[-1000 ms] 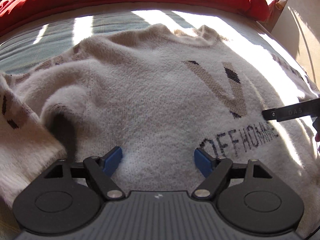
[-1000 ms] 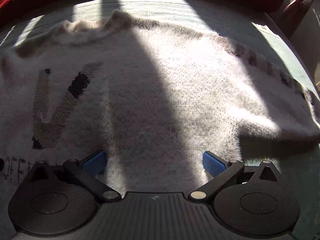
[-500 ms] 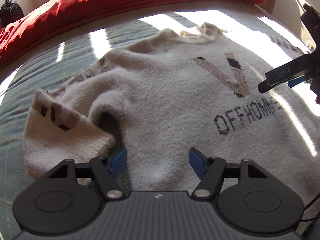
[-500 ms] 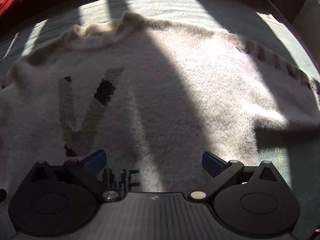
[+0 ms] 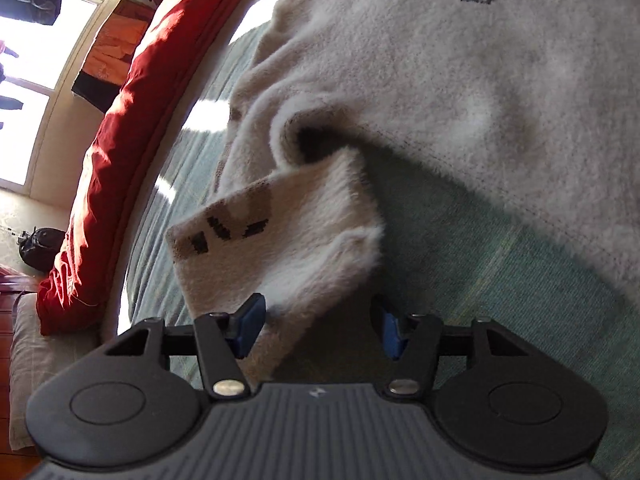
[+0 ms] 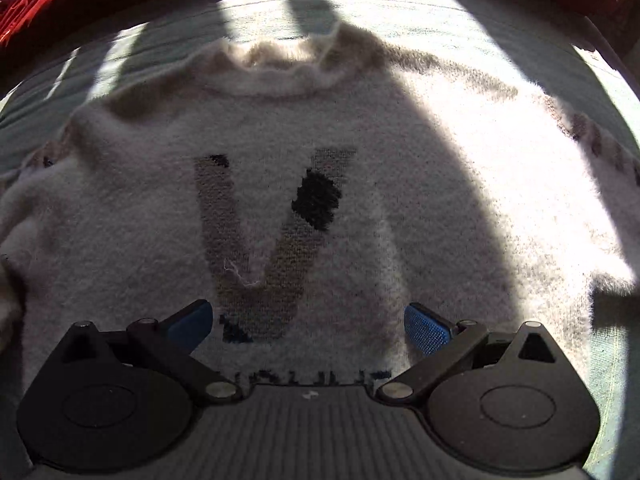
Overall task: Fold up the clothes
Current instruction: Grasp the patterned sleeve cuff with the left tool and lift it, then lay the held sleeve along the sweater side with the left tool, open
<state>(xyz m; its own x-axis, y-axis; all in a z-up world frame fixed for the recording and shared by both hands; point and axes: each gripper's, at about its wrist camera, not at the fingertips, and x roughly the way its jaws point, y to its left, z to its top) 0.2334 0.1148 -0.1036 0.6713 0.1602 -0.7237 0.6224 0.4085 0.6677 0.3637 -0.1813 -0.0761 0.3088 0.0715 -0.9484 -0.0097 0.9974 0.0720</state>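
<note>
A fluffy cream sweater [image 6: 420,140] lies front-up on the bed, with a brown V motif [image 6: 256,240] and dark lettering. In the left wrist view its body [image 5: 480,100] fills the upper right, and a folded-back sleeve cuff [image 5: 288,240] with brown and black marks points toward me. My left gripper [image 5: 320,326] is rolled sideways with its jaws closing. The cuff's end lies between them, close to the left pad [image 5: 250,322], while the other pad stands clear of it. My right gripper [image 6: 308,326] hovers open above the bottom of the V, holding nothing.
The sweater rests on a green bedspread [image 5: 500,280]. A red duvet [image 5: 120,128] is bunched along the bed's far side. Beyond it are a bright window, hanging clothes and a black bag [image 5: 40,246] on the floor. Strong sun and shadow bands cross the bed.
My left gripper rolled sideways and swung from the sweater's chest to the sleeve cuff, with its jaws narrowing. My right gripper shifted left across the sweater, and the V now sits centred ahead of it.
</note>
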